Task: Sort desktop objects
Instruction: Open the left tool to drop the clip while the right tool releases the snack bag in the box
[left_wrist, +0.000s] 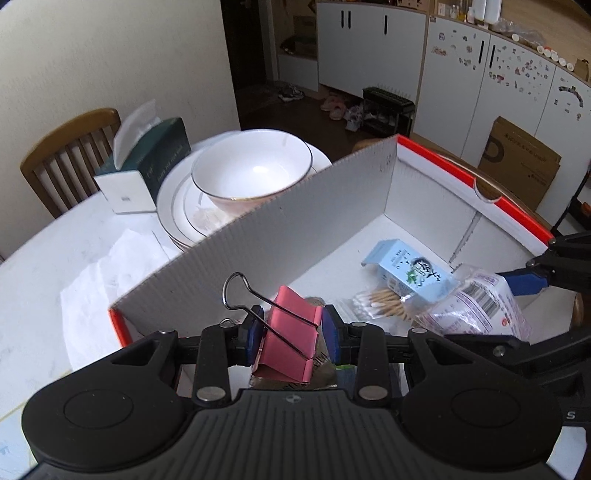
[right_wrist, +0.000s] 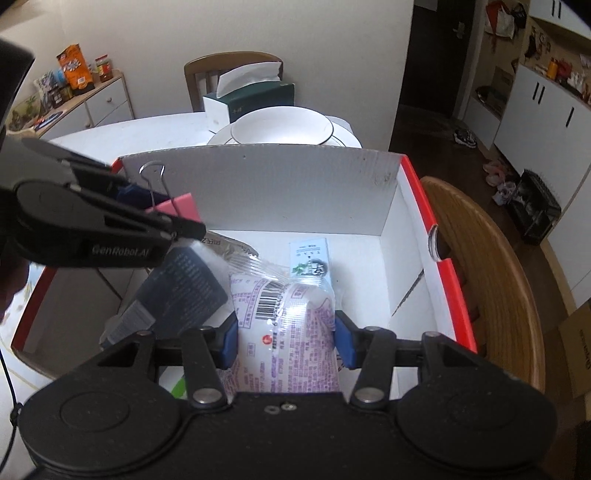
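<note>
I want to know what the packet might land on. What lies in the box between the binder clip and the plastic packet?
In the left wrist view, a bundle of cotton swabs and a light blue carton lie between the pink binder clip and the plastic packet.

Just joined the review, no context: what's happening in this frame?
A person with a gripper in each hand is sorting items into a red-edged cardboard box. The left gripper is shut on a pink binder clip, held over the box's near-left corner. The right gripper is clamped on a clear packet with purple print over the box's middle. A light blue carton and cotton swabs already lie inside. A bowl on stacked plates sits outside, behind the box.
</note>
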